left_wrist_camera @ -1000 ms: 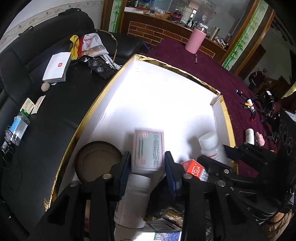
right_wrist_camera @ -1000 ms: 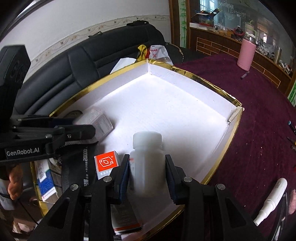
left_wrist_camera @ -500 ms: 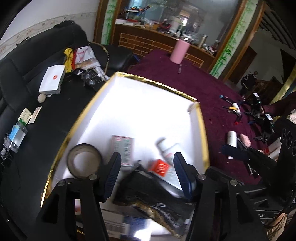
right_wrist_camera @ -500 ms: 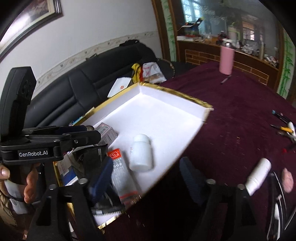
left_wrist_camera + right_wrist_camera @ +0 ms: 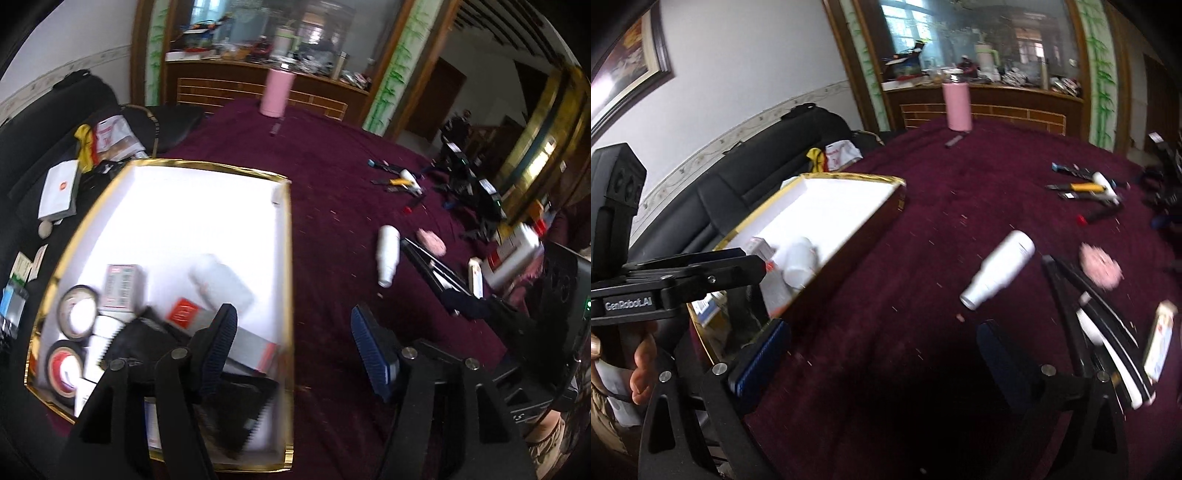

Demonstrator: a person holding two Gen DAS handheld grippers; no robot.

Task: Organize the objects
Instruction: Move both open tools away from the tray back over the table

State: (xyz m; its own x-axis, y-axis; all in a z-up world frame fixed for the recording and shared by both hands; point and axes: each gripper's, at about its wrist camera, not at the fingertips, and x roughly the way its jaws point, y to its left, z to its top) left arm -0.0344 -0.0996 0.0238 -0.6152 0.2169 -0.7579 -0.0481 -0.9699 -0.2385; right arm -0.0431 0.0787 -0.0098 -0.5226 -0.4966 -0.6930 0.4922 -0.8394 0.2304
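A white box with a gold rim (image 5: 286,258) holds a white bottle (image 5: 221,280), a red-and-white carton (image 5: 184,312), a small medicine box (image 5: 120,288), two tape rolls (image 5: 79,310) and a black pouch (image 5: 147,343). My left gripper (image 5: 293,328) hovers over the box's right rim, jaws opening, nothing between them. My right gripper (image 5: 882,336) hangs over the maroon cloth, jaws opening wide and empty. Ahead of it lie another white bottle (image 5: 1001,269), a pink lump (image 5: 1100,266), a long black case (image 5: 1089,306) and a small carton (image 5: 1160,339).
A pink tumbler (image 5: 956,107) stands at the table's far edge. Pens and small tools (image 5: 1086,188) are scattered at the far right. A black sofa (image 5: 22,147) with papers and bags runs along the box's left side. A hand (image 5: 639,369) holds the left gripper's body.
The right gripper let go of the white bottle, which now lies in the box. Both grippers swung right, away from the box toward the maroon cloth, and their jaws widened.
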